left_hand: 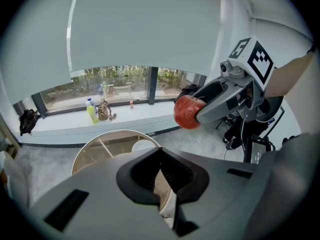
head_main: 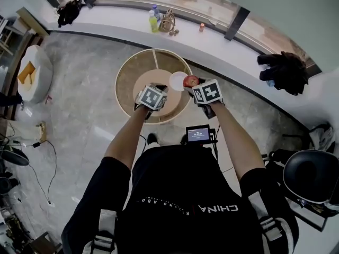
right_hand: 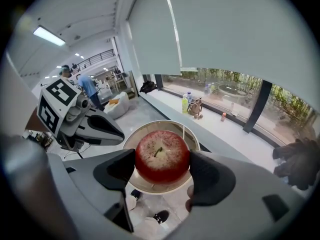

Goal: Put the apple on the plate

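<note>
The red apple hangs in the air above the round wooden table, with my right gripper shut on it. In the right gripper view the apple fills the gap between the two dark jaws, stem side facing the camera. A small white plate lies on the table just left of the apple. My left gripper hovers over the table's near side, left of the plate, its jaws closed together on nothing. The left gripper view shows the plate past the jaws and the apple up at the right.
A long white window ledge carries bottles and a small bag. Dark clothing lies on the ledge at the right. A white beanbag stands at the left, a black chair at the lower right. Cables trail on the floor.
</note>
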Tool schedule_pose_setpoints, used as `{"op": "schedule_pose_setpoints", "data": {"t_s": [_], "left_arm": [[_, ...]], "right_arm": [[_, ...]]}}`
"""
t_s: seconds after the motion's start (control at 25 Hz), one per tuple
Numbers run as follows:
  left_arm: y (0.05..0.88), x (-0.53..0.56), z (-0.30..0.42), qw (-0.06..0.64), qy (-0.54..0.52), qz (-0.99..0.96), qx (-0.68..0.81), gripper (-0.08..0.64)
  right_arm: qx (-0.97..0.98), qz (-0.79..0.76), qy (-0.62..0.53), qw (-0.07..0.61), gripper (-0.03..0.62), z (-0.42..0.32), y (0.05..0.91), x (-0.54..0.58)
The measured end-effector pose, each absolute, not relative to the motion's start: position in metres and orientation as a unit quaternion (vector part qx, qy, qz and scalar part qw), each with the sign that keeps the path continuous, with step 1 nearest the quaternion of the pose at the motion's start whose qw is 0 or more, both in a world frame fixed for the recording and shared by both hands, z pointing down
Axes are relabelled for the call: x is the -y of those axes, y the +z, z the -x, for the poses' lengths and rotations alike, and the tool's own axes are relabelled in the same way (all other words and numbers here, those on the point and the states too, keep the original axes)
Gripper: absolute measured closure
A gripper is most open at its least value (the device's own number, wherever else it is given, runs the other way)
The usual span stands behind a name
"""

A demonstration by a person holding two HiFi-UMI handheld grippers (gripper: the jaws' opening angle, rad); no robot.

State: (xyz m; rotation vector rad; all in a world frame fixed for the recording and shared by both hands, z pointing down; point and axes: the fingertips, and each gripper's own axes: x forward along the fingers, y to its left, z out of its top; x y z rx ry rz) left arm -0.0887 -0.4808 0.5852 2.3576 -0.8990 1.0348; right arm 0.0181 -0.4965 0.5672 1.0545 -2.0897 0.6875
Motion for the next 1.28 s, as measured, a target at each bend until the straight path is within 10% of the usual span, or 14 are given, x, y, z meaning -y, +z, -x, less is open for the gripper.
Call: {"op": "schedule_pose_setpoints", "data": {"t_s": [0.56, 1.28], "left_arm": [[0.651, 0.54, 0.088, 0.228, 0.386, -0.829, 0.335, 0.543], [0.942, 0.666, 0.069, 0.275, 0.36, -0.83, 0.325, 0.543]], "right_arm": [[0.781, -0.383, 0.314, 0.381, 0.232, -0.045, 0.657, 0.537], [0.791, -0.37, 0.27, 0.406, 0.231, 0.008, 0.966, 0.694]]}}
